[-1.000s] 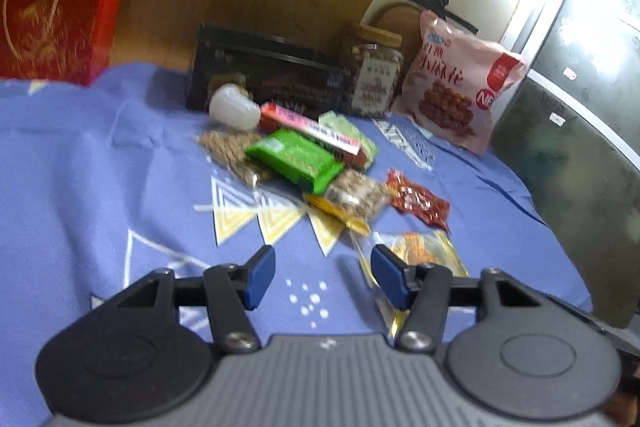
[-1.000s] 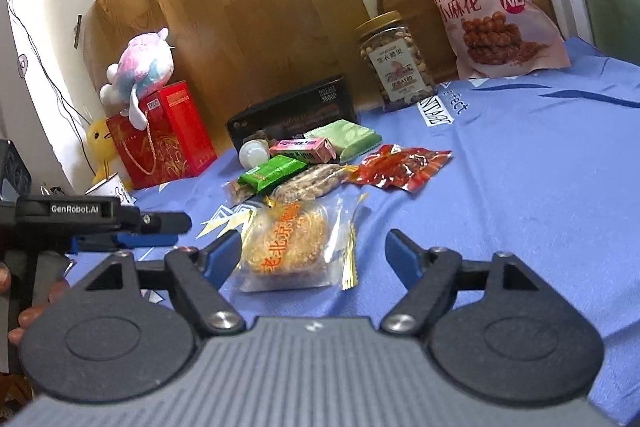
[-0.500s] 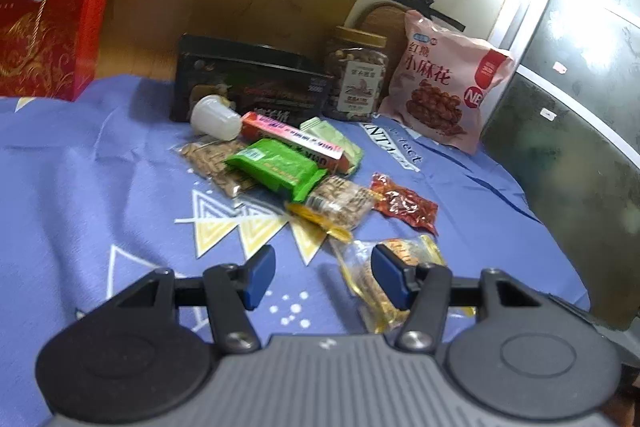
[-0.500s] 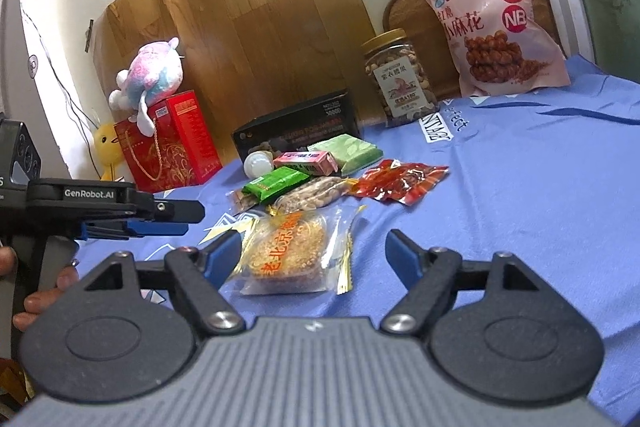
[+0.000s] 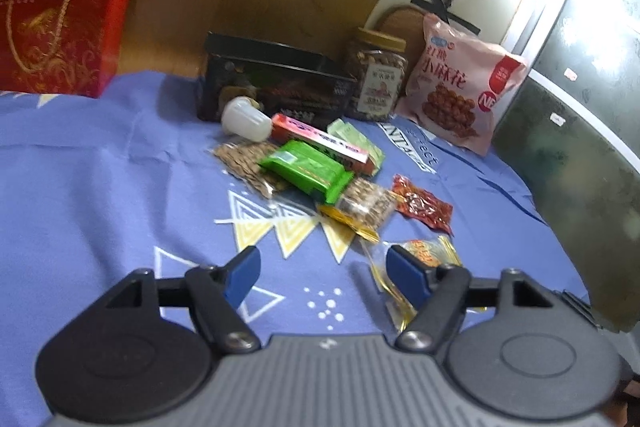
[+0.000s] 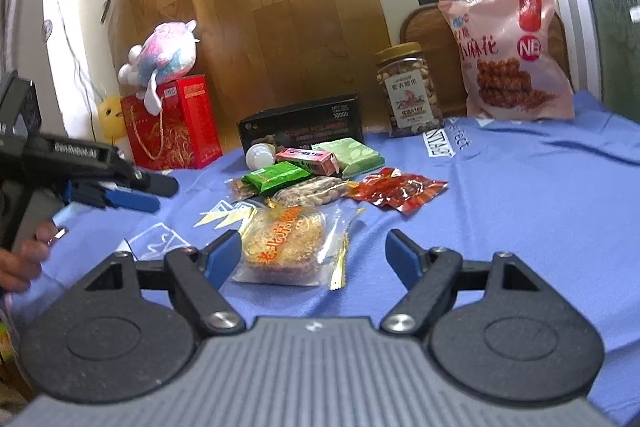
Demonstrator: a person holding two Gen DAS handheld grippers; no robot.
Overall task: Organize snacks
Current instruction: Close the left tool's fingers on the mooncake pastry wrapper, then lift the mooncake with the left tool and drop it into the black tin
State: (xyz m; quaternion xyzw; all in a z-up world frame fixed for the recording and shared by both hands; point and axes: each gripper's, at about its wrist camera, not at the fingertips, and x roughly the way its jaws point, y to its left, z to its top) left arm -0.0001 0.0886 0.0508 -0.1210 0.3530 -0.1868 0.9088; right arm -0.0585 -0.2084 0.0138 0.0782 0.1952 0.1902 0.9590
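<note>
Snacks heaped on blue patterned cloth (image 5: pixel 100 179) over the tabletop. Landmark: bright green foil snack packet (image 5: pixel 306 171), mid-heap. Behind it, pink-and-white slim carton (image 5: pixel 320 141), white plastic cup (image 5: pixel 244 115), black rectangular box (image 5: pixel 272 83). Right of it, red crinkled pouch (image 5: pixel 422 205). Nearer than it, clear-wrapped round golden pastry (image 6: pixel 280 243).

Left gripper (image 5: pixel 322 273): jaws opening, nothing between, hovering near side of the packet. Right gripper (image 6: pixel 312 255): jaws wide, pastry lying between, untouched.

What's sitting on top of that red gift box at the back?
A pink-and-blue plush toy sits on the red gift box, one limb hanging down its front. The box top beneath it is hidden.
</note>
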